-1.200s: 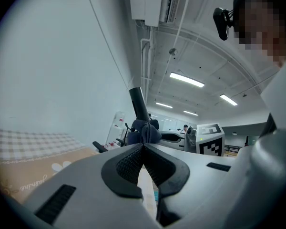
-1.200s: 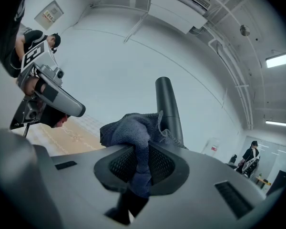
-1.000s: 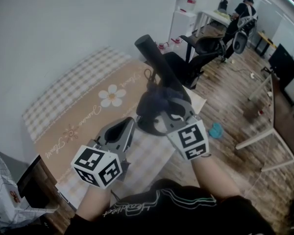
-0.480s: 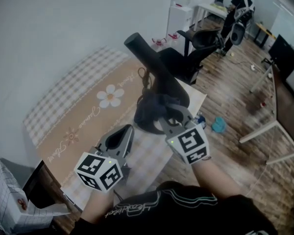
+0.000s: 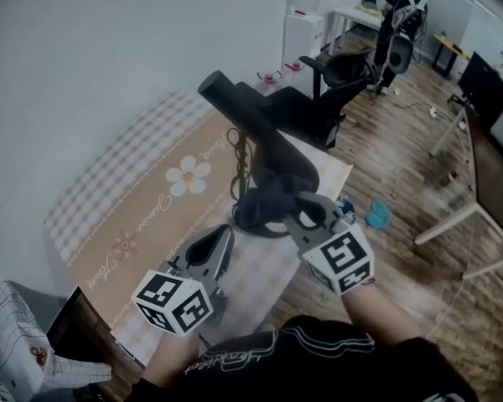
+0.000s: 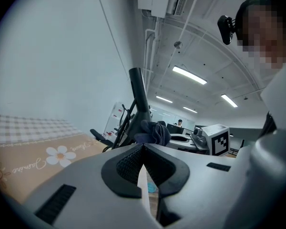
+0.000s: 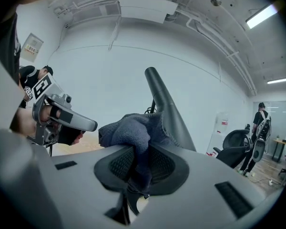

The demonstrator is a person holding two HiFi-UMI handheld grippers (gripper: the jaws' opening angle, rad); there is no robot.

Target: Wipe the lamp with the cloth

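A black lamp (image 5: 260, 132) with a long slanted arm stands on the table; its arm also rises in the left gripper view (image 6: 137, 92) and the right gripper view (image 7: 167, 109). My right gripper (image 5: 287, 203) is shut on a dark blue cloth (image 5: 260, 203), which is bunched against the lower part of the lamp's arm. The cloth (image 7: 128, 130) bulges out over the jaws of that gripper (image 7: 136, 166). My left gripper (image 5: 225, 233) hovers nearer to me, left of the lamp's base, shut with nothing in it (image 6: 143, 147).
The table (image 5: 151, 199) wears a beige cloth with a daisy print and checked border. Black office chairs (image 5: 335, 74) stand just behind the table. A person (image 5: 398, 7) stands far back by desks. A blue object (image 5: 375, 216) lies on the wooden floor. A white checked basket (image 5: 17, 350) sits at lower left.
The right gripper with the cloth has slid a little lower along the lamp's arm. The left gripper stays about where it was, still shut.
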